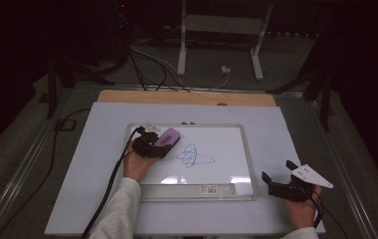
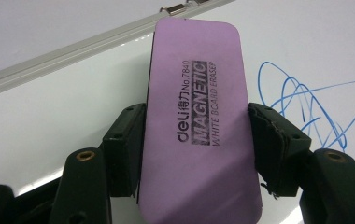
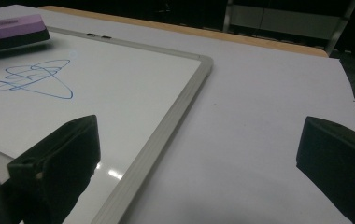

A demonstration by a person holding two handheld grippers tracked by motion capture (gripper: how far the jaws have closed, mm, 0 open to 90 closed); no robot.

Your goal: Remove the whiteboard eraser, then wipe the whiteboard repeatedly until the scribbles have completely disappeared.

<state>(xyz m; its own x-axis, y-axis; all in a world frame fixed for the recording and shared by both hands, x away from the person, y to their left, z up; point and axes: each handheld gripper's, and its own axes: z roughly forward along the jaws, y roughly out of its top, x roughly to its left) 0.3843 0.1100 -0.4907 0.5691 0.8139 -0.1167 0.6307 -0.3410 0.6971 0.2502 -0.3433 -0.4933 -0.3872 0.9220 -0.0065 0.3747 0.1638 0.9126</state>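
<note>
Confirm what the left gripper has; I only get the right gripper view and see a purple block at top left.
Observer: The left gripper is shut on a purple eraser, one jaw on each long side; its label reads "deli magnetic white board eraser".
Operator: Is it over the scribble yet?
Observer: No. In the high view the eraser sits left of the blue scribble, apart from it.
Operator: And my right gripper?
Observer: The right gripper is open, off the whiteboard, beyond its right edge.

Eraser (image 2: 196,126): "deli No.7840 MAGNETIC", likely "WHITE BOARD ERASER"
</note>
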